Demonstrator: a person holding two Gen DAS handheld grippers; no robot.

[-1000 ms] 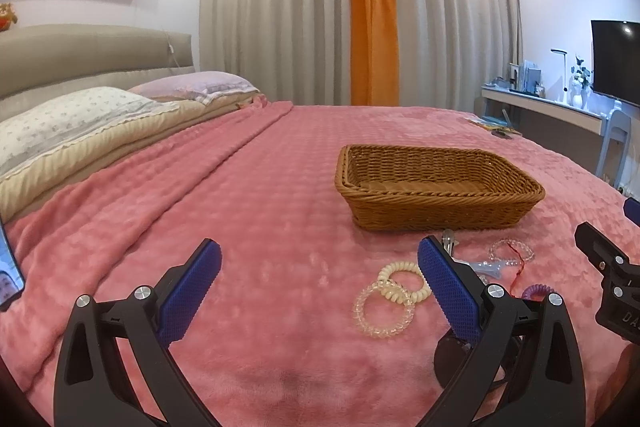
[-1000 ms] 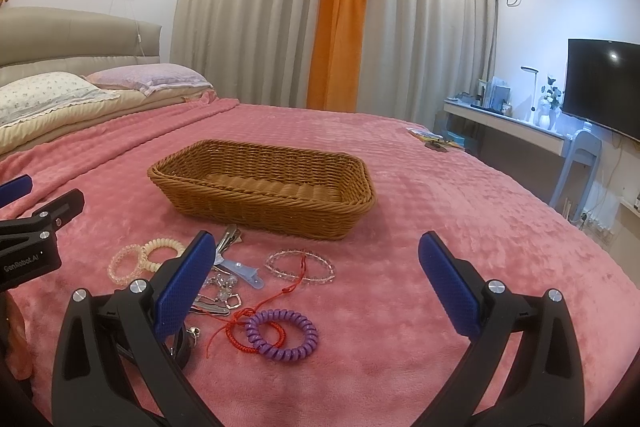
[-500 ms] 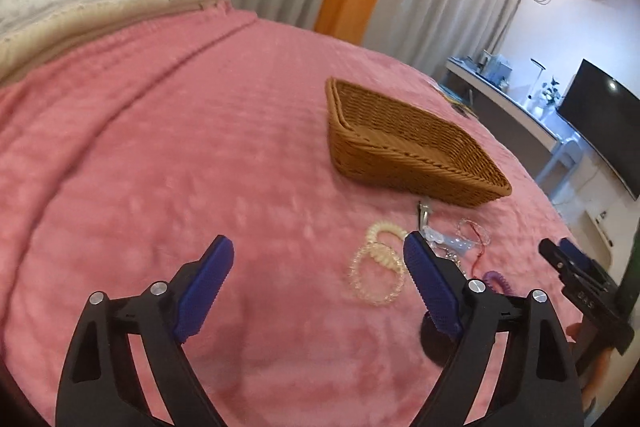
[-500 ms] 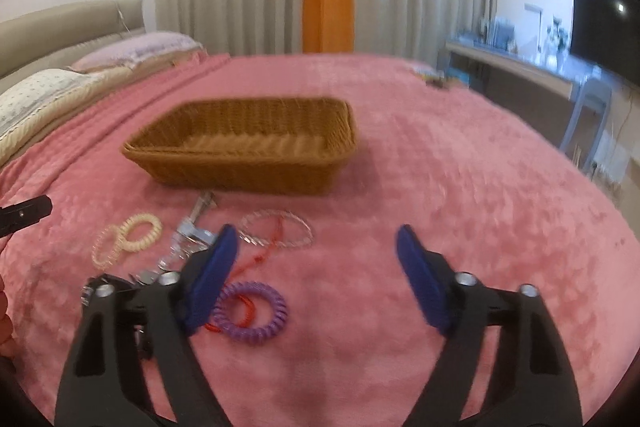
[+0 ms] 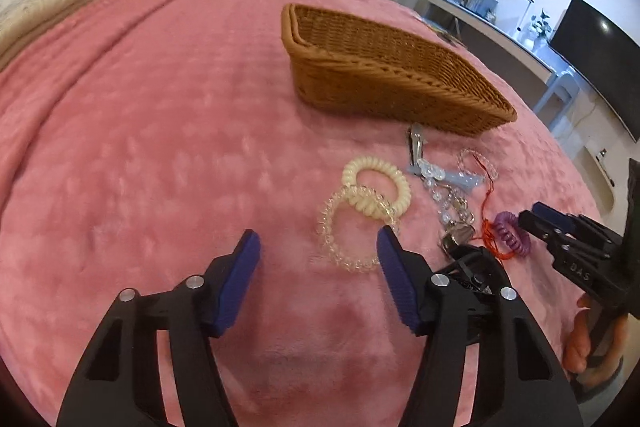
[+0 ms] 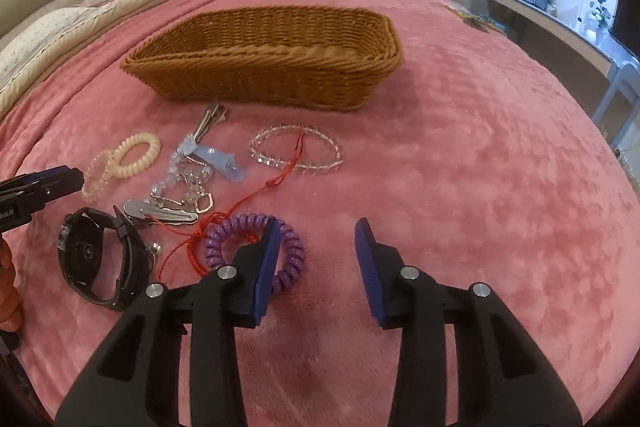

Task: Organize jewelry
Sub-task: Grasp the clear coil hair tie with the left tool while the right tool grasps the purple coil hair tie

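Both grippers have dropped lower and closer to the jewelry since half a second ago; the blanket now fills most of each view. Left gripper point(image 5: 318, 247): jaws spread wide, holding nothing, tips just short of the clear coil bracelet point(image 5: 347, 229), whose near edge sits against the right blue pad. Cream coil hair tie point(image 5: 378, 191) overlaps the clear one on its far side. Right gripper point(image 6: 316, 241): jaws released, empty; its left pad covers part of the purple coil tie point(image 6: 256, 247), which lies tangled with a red cord point(image 6: 256, 197). Black watch point(image 6: 100, 261) lies left of the purple tie. Clear bead bracelet point(image 6: 296, 149), blue clip point(image 6: 218, 159), metal hair clips point(image 6: 210, 121) and a crystal chain point(image 6: 186, 185) lie between the grippers and the wicker basket point(image 6: 264, 75). Everything rests on the pink blanket point(image 6: 480, 155); no jewelry shows inside the basket.
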